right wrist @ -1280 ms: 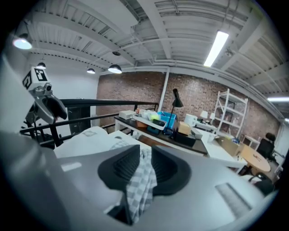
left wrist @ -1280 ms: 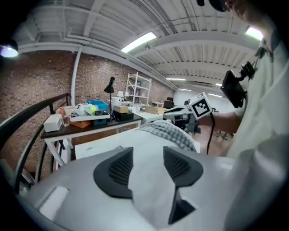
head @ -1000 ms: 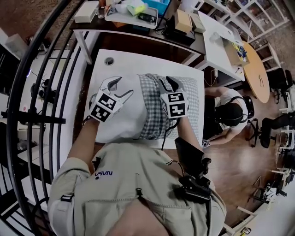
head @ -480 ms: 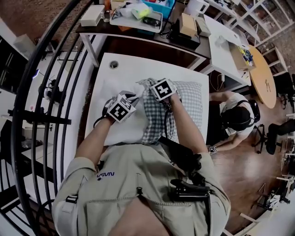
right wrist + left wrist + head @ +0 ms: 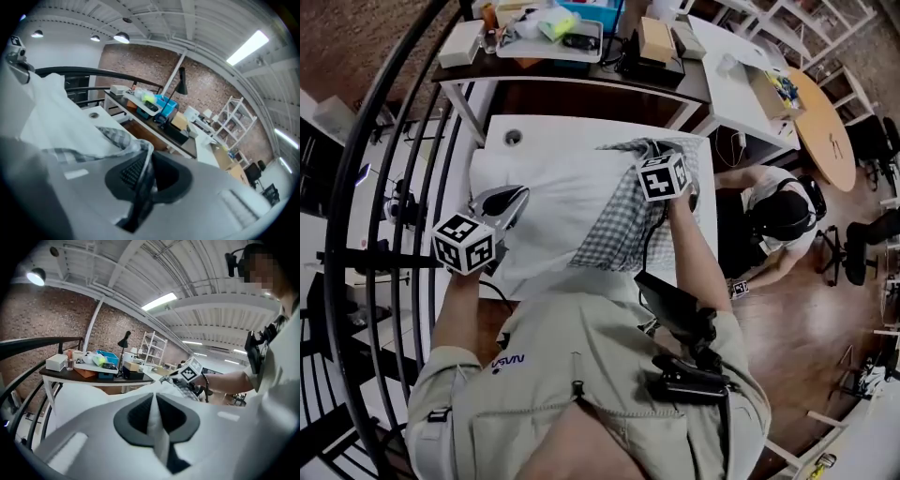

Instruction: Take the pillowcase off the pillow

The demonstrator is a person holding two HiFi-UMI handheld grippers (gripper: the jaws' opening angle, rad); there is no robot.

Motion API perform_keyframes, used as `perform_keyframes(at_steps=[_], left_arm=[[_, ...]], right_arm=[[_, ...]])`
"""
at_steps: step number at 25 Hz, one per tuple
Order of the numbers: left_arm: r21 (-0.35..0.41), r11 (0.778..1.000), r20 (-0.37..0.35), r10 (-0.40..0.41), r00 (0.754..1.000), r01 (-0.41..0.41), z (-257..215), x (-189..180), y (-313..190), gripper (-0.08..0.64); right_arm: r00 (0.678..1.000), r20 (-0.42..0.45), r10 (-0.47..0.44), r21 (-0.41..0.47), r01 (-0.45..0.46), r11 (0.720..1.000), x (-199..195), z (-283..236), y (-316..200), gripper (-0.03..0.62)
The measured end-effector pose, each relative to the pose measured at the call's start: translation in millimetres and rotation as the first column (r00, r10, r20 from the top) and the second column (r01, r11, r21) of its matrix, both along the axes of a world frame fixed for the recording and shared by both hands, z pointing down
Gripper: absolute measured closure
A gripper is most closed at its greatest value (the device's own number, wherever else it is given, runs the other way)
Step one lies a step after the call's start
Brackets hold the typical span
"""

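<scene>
A white pillow lies on the white table, bare over its left and middle. The grey checked pillowcase still covers its right end and is bunched there. My left gripper holds the pillow's near-left edge. In the left gripper view its jaws have just closed, and a white fold is pinched between them. My right gripper sits at the far right. Its jaws have also just closed on the pillowcase's checked hem.
Behind the table stands a dark desk with trays and boxes. Black railing bars run along the left. A person sits to the right, beside a round wooden table. There is a cable hole in the table's far-left corner.
The left gripper went left and nearer, shutting on the pillow. The right gripper went right and farther with the pillowcase. The case slid right, baring more white pillow.
</scene>
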State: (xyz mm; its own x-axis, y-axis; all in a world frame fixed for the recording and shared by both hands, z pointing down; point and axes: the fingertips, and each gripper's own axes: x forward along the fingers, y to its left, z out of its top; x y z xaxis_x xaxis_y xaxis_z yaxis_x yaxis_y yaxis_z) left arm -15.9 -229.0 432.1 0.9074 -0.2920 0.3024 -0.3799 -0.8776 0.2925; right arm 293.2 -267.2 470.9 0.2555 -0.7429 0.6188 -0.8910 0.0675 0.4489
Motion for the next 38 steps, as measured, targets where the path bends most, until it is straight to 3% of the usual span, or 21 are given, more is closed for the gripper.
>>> perform_keyframes(at_steps=[2,5,10,13,16,17,19,22,27,30,33,35,38], left_arm=[[-0.021,0.999,-0.008,-0.039,0.999,0.039,12,-2,-17,0.546],[-0.048,0.996,0.039,-0.076,0.996,0.077,45,15,-43,0.546],[0.069,0.994,0.172,-0.097,0.98,0.086,81,48,-69,0.53],[0.153,0.986,0.195,-0.093,0.976,0.064,76,58,-75,0.47],[0.264,0.963,0.208,-0.109,0.972,0.051,51,58,-67,0.273],[0.293,0.955,0.208,-0.105,0.973,0.04,43,56,-57,0.252],[0.317,0.948,0.212,-0.063,0.975,-0.008,35,55,-25,0.247],[0.279,0.951,0.268,0.053,0.962,-0.13,52,54,35,0.249],[0.169,0.948,0.418,0.179,0.891,-0.269,132,33,107,0.249],[0.181,0.935,0.477,0.186,0.859,-0.304,167,25,110,0.249],[0.183,0.925,0.482,0.21,0.851,-0.332,176,31,105,0.272],[0.174,0.923,0.47,0.228,0.853,-0.342,172,32,104,0.325],[0.181,0.924,0.431,0.235,0.871,-0.338,156,29,101,0.45]], right_arm=[[0.999,-0.019,0.037,0.025,-0.037,0.999,14,-2,3,0.574],[0.999,-0.028,0.035,0.026,-0.035,0.999,16,18,1,0.574],[1.0,0.01,-0.004,0.063,0.003,0.998,-1,32,1,0.526],[0.996,0.086,0.009,0.112,-0.018,0.993,-14,18,13,0.494],[0.98,0.191,0.049,0.181,-0.084,0.98,-30,5,43,0.485],[0.972,0.226,0.062,0.195,-0.107,0.975,-37,5,57,0.485],[0.957,0.28,0.076,0.2,-0.136,0.97,-52,9,90,0.476],[0.931,0.357,0.073,0.182,-0.146,0.972,-88,13,133,0.47],[0.879,0.471,0.078,0.05,-0.116,0.992,-161,53,195,0.465],[0.861,0.499,0.101,-0.057,-0.083,0.995,-193,97,210,0.445],[0.889,0.448,0.095,-0.078,-0.066,0.995,-202,121,197,0.413],[0.919,0.383,0.093,-0.06,-0.075,0.995,-197,121,187,0.418],[0.939,0.324,0.114,-0.042,-0.106,0.993,-188,112,187,0.529]])
